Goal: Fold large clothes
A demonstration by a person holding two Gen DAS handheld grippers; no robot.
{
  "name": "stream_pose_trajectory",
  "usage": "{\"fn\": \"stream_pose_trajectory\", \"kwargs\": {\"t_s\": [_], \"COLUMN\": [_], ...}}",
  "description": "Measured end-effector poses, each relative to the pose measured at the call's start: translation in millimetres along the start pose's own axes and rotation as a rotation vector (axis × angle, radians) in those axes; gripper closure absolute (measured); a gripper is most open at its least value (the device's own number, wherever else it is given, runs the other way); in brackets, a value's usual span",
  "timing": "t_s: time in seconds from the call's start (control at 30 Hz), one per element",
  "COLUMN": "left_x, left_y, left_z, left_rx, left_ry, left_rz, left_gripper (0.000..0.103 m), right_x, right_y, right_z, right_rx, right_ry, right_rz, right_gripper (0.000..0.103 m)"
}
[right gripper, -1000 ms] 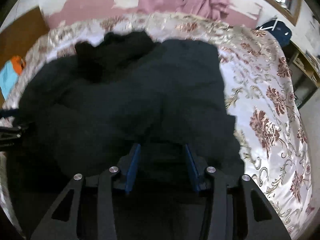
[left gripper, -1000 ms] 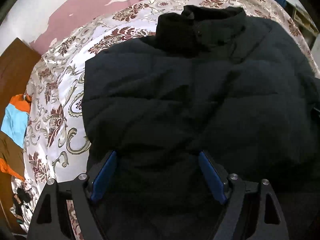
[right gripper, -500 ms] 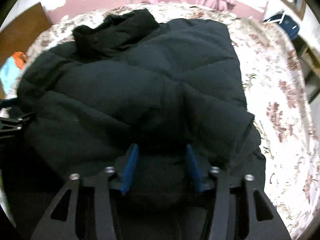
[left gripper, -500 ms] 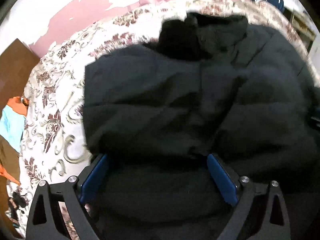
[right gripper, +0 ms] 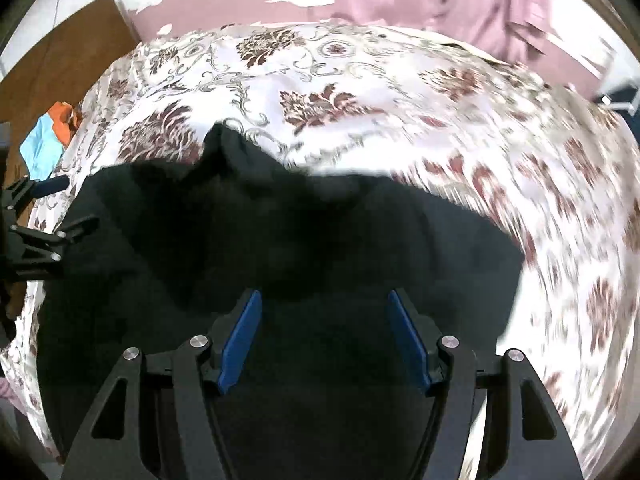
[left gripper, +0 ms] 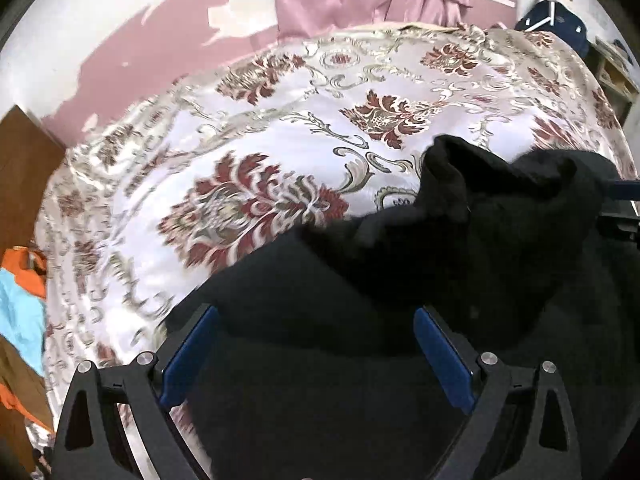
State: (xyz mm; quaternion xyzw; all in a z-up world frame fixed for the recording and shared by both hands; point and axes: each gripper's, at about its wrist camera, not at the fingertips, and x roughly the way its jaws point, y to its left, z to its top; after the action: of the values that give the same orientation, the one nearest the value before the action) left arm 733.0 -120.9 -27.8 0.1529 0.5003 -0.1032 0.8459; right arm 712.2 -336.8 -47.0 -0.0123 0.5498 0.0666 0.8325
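Left gripper (left gripper: 316,352) agape, right gripper (right gripper: 325,334) agape — over black jacket (right gripper: 280,248)

We see a bed (left gripper: 280,152) spread with a glossy pale coverlet (left gripper: 224,128) patterned in dark red flowers and grey-gold scrolls; it fills most of both wrist views. Directly on it lies a black padded jacket (left gripper: 460,248), bunched toward the near side, its dark bulk covering the near part of the coverlet. One raised fold of the jacket juts up over the pattern (right gripper: 228,148). Beyond it the coverlet (right gripper: 320,80) lies bare to the bed's far edge. On the right of the right wrist view the pattern is blurred.
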Motion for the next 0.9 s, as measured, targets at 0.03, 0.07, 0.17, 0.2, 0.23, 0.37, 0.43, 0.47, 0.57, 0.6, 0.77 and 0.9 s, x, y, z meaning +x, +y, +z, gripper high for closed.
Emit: {"fn": "stream_pose_trajectory", "kwargs": {"t_s": [0.03, 0.07, 0.17, 0.2, 0.23, 0.37, 0.43, 0.47, 0.57, 0.6, 0.77, 0.9], "left_x": [8, 12, 21, 24, 26, 40, 45, 47, 53, 54, 54, 63], "left_y": [-2, -4, -11, -13, -15, -15, -6, -2, 5, 5, 5, 13], "left_z": [6, 10, 24, 27, 31, 48, 58, 62, 72, 74, 83, 90], "left_rx": [0.002, 0.006, 0.018, 0.023, 0.026, 0.021, -0.034, -0.066, -0.121, -0.131, -0.155, -0.197], "left_ry": [0.012, 0.02, 0.027, 0.028, 0.032, 0.058, 0.068, 0.071, 0.095, 0.098, 0.104, 0.139], "left_rz": [-0.002, -0.006, -0.049, -0.052, -0.054, -0.047, -0.097, -0.116, -0.194, -0.213, -0.209, -0.213], "left_gripper": [0.006, 0.006, 0.006, 0.006, 0.006, 0.013, 0.03, 0.034, 0.062, 0.072, 0.081, 0.081], "right_x": [7, 10, 31, 37, 42, 53, 55, 56, 60, 60, 67, 71], "right_y": [4, 9, 19, 21, 21, 23, 18, 15, 10, 8, 1, 4], "right_z": [13, 19, 42, 46, 47, 55, 61, 64, 73, 75, 84, 89], "right_rx": [-0.034, -0.05, -0.078, -0.079, -0.085, -0.085, -0.049, -0.027, 0.013, 0.031, 0.102, 0.1], "right_ry": [0.009, 0.012, 0.079, 0.101, 0.111, 0.098, 0.087, 0.084, 0.08, 0.081, 0.121, 0.135], "right_rz": [-0.002, -0.006, 0.035, 0.045, 0.047, 0.031, 0.056, 0.069, 0.091, 0.108, 0.172, 0.159], "right_gripper": [0.043, 0.043, 0.043, 0.043, 0.043, 0.043, 0.055, 0.058, 0.067, 0.068, 0.069, 0.068]}}
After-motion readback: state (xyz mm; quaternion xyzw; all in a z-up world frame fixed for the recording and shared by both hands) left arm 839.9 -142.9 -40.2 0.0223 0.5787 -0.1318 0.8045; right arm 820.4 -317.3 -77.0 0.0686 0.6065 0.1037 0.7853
